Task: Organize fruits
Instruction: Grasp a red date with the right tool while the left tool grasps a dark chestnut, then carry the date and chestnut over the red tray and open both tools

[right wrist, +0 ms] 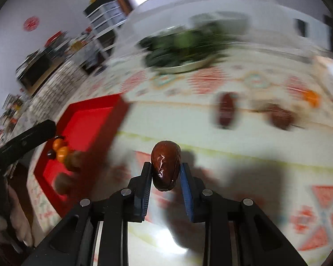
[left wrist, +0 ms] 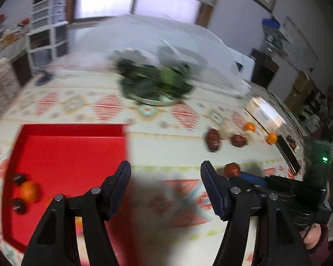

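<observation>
Your right gripper (right wrist: 165, 173) is clamped on a red date (right wrist: 165, 166): both pads press its flanks across the short axis, near the middle of its length, with the upper end standing proud of the fingertips. It hangs over the patterned table (right wrist: 244, 155), just right of the red tray (right wrist: 93, 119).

Handling, as a judgement: the date looks light, glossy and a little wrinkled, so expect a skin that gives under the pads and could slide if you squeeze harder. The grip across the belly is the sound one; taken end to end it would likely pivot or squirt out. Keep pressure modest, since firm clamping may dent or split it.

Your left gripper (left wrist: 165, 178) stands wide with nothing between its pads, over the table beside the tray's right wall.

Already in the tray: an orange fruit (left wrist: 28, 191) and two dark small fruits (left wrist: 18, 178) near the left side; blur hides what kind.

Still loose on the table: two more dates (left wrist: 213, 140) and two small oranges (left wrist: 272, 137) toward the far right, near a white box (left wrist: 265, 113). The oranges should be firmer and rounder, prone to rolling; take them across the widest part.

A plate of greens (left wrist: 154, 82) sits well behind, apart from all this.
</observation>
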A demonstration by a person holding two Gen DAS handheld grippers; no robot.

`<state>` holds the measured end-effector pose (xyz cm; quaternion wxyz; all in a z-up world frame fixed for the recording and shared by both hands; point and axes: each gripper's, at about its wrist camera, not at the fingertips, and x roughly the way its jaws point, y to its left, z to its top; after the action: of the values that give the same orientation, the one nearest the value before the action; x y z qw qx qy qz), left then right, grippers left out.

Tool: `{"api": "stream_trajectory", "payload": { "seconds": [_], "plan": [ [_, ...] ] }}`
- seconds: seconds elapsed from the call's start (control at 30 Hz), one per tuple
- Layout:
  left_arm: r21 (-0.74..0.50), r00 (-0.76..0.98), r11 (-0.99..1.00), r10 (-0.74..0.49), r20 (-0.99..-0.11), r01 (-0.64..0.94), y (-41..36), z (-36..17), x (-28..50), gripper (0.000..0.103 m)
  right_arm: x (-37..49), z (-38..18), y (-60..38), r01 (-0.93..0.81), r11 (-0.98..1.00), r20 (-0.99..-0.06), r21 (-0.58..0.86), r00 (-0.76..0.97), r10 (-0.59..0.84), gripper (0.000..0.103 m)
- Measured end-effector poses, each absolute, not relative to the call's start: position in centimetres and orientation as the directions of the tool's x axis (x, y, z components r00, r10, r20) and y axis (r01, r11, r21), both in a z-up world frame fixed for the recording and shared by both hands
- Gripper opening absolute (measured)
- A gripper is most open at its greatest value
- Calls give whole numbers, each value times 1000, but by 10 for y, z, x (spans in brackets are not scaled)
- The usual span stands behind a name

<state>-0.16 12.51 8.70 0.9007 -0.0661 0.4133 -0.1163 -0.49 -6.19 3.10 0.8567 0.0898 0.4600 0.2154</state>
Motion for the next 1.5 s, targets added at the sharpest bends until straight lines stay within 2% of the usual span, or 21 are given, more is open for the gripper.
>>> {"api": "stream_trajectory", "payload": {
  "seconds": [0.2,0.43,0.47,0.5,0.53,0.57,0.6,0.73,0.9,1.1,1.3,1.5],
  "plan": [
    [-169,549,962,-262,-794,214,41,50,54,64,-6,25,-140,-173,910,-740,377,535,408,28],
    [-69,548,975,-177,-818,211,-1,19,98,64,-3,22,-167,-174,891,-711,420,547,442,28],
    [-63,544,976,-170,-822,210,-3,16,102,59,-3,22,-167,-178,889,-707,422,549,445,28],
    [-55,537,975,-165,-827,214,-5,12,106,49,-3,23,-167,-185,887,-703,423,551,450,28],
    [-36,536,976,-150,-831,217,-8,9,108,46,-3,23,-166,-190,886,-700,424,552,453,28],
    [-10,553,976,-131,-823,217,-11,9,107,36,-4,24,-165,-194,884,-696,426,554,457,28],
    [2,556,975,-124,-822,220,-13,9,107,32,-4,24,-164,-198,882,-694,428,554,461,28],
    [-28,556,976,-145,-818,214,-8,13,102,32,-5,28,-160,-211,882,-689,422,558,463,28],
    [-90,591,975,-196,-783,204,18,42,73,32,-10,37,-150,-221,885,-687,409,563,458,28],
    [-167,653,971,-239,-719,171,89,86,22,32,-19,58,-111,-286,876,-674,388,560,481,28],
    [-164,712,986,-140,-688,35,190,105,-21,32,-25,77,-46,-387,839,-663,383,517,541,28],
    [-131,693,987,-29,-721,-96,262,81,-38,32,-22,79,38,-482,787,-674,386,435,597,28]
  ]
}}
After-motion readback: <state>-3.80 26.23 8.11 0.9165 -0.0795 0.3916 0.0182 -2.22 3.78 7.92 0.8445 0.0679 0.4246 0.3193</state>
